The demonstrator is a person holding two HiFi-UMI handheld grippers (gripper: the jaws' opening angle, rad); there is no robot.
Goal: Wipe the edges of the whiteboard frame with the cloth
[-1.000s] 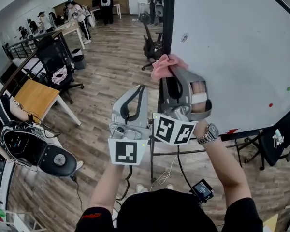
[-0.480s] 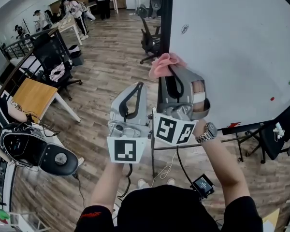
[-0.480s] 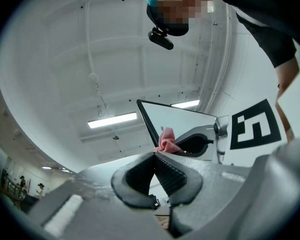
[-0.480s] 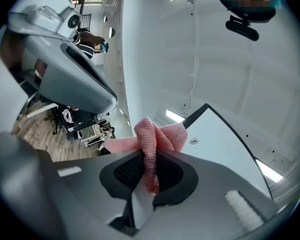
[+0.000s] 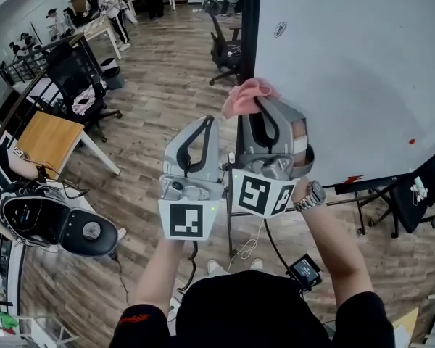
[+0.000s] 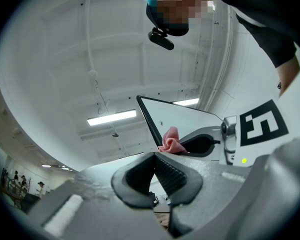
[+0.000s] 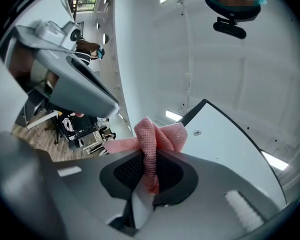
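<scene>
The right gripper (image 5: 262,107) has its fingers clamped on the pink cloth (image 7: 153,134), at the whiteboard frame (image 5: 249,35). The left gripper (image 6: 154,170) has its fingers together, holding nothing.

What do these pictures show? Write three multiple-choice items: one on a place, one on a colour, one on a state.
1. Where is the cloth?
A on a desk; B at the whiteboard frame; C on the floor.
2. What colour is the cloth?
A blue; B pink; C white.
3. How do the fingers of the left gripper stand?
A shut on the cloth; B wide apart; C shut, nothing between them.

Answers:
1. B, the head view shows the right gripper holding it at the black frame.
2. B, both gripper views show it pink.
3. C, the left gripper view shows the fingers together and bare.
</scene>
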